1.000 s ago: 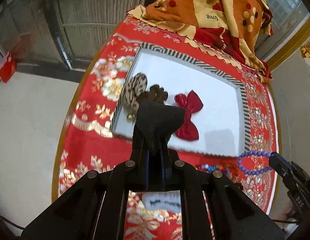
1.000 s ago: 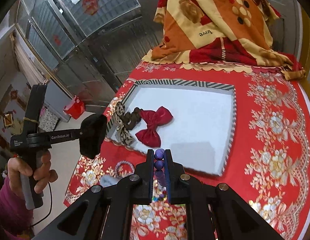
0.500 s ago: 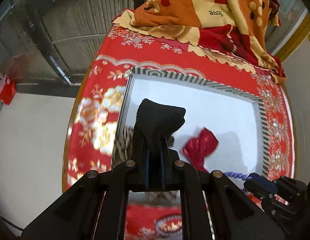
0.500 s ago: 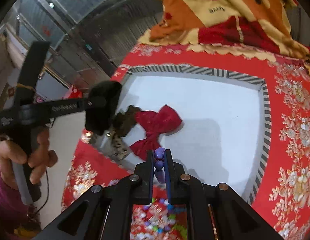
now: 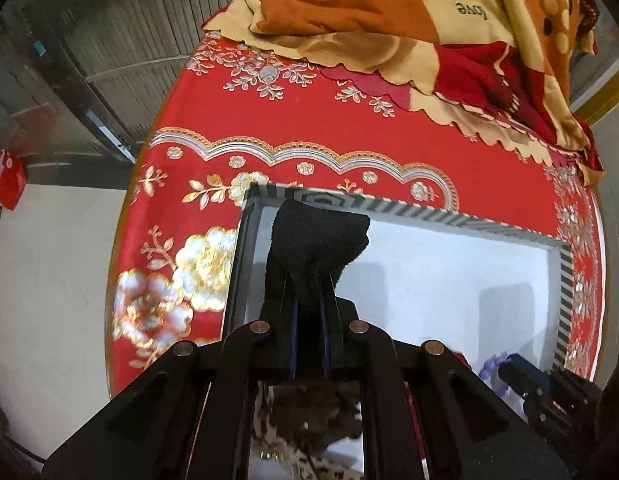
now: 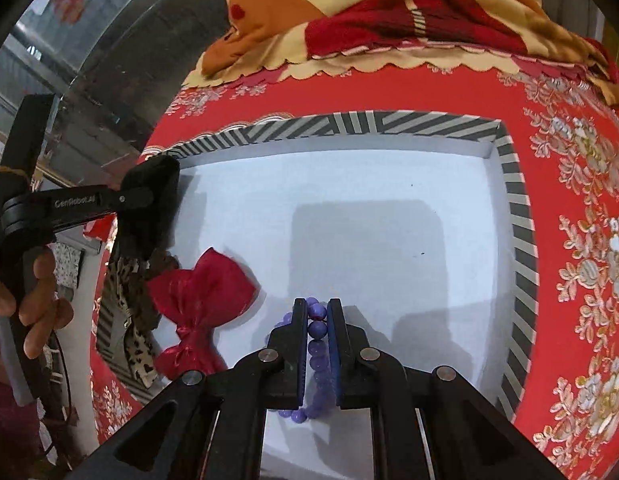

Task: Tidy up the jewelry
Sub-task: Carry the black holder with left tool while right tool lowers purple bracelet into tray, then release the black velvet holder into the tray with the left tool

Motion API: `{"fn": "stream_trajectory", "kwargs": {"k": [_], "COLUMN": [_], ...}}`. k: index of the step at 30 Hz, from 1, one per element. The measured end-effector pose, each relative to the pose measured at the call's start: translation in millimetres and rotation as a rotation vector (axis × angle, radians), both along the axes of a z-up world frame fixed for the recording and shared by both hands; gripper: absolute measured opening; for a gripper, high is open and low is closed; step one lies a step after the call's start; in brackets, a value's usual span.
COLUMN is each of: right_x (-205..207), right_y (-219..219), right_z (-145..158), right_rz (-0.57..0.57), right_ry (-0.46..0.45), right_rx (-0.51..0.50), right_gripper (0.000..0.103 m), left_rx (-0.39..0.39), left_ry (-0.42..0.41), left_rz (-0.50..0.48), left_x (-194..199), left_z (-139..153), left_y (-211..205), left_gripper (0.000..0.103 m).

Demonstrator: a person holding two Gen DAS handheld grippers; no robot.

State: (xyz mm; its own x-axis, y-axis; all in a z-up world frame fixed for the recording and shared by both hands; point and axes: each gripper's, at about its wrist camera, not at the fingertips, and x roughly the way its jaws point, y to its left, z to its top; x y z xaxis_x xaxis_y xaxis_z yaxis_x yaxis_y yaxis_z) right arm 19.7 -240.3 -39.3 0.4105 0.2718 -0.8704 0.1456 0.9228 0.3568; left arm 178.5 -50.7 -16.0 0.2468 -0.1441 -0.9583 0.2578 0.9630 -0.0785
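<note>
Left gripper (image 5: 308,300): black angular frame with round silver screw heads, blue-lined inner finger faces. Right gripper (image 6: 317,320): same black build, silver screws, blue finger lining. Seen from the right wrist view, the left unit's arm carries white lettering, partly legible. Left hand (image 6: 33,300): bare skin, magenta sleeve at the wrist.

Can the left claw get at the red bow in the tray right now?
Probably not as is: the left claw is shut on a black scrunchie, so it has no free grip. The red bow lies uncovered in the tray.
</note>
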Motion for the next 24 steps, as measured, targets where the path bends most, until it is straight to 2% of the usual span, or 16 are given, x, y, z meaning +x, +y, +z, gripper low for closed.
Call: {"fn": "stream_trajectory", "kwargs": {"k": [9,12,14,16,20,24], "right_x": [4,2,2,3,0,-11], "right_y": [2,5,5,4,2,4], "right_z": [-3,1,1,0,3,25], "right_rz": [0.006,0.009,0.003,-0.004,-0.020,-0.022], "right_ry": [0.006,-0.003,-0.004,0.005,-0.009,-0.080], "right_rx": [0.022,0.011,0.010,0.006,0.022,0.006], "right_gripper": [0.010,0.011,0.012,0.015,0.017,0.018], "left_rx": [-0.003,-0.005,-0.005,-0.016,-0.020,-0.033], "left_ry": [0.028,0.028,0.031,0.019,-0.002,-0.044], "left_rz": [-0.015,-0.011,-0.008,-0.004,-0.012,-0.013], "left_x": [4,4,3,-1,-9,-21], "left_z": [-11,-10,-8,-5,6,24], "left_y": [-3,-3,0,1,3,6], "left_gripper": [0.007,0.017,0.036,0.042,0.050,0.051]}}
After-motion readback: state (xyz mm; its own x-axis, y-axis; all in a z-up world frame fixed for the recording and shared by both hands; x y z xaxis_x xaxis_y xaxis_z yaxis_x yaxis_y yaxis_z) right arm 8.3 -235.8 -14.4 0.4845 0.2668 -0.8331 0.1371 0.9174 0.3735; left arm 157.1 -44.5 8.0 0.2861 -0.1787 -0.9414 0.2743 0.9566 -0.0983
